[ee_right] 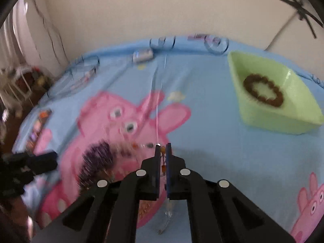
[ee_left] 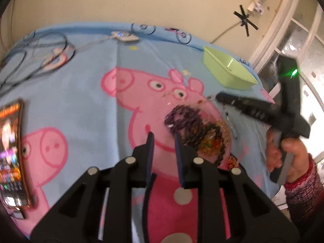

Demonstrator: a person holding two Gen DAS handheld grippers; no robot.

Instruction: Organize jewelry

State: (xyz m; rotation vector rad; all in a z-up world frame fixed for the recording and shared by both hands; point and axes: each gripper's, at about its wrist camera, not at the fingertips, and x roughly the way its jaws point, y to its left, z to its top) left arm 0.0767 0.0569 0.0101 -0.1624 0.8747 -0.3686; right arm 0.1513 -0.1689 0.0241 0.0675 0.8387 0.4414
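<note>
A tangled pile of jewelry (ee_left: pixel 194 129) lies on the pig-print sheet, with purple beads on top and amber beads beneath. My left gripper (ee_left: pixel 164 139) hovers just left of the pile, its jaws a little apart with nothing between them. My right gripper (ee_right: pixel 162 147) is shut on a thin chain with orange beads (ee_right: pixel 163 158), lifted clear of the blurred purple pile (ee_right: pixel 97 158). The chain's tail hangs below the fingers. In the left wrist view the right gripper (ee_left: pixel 219 98) sits above the pile's far right. A green bin (ee_right: pixel 273 121) holds a brown bead bracelet (ee_right: pixel 263 91).
The green bin (ee_left: pixel 228 68) stands at the far right of the bed. A phone (ee_left: pixel 12 151) with a lit screen lies at the left edge. Cables (ee_left: pixel 40 50) and a small white device (ee_left: pixel 123 36) lie along the far edge by the wall. A hand (ee_left: pixel 283 154) holds the right gripper.
</note>
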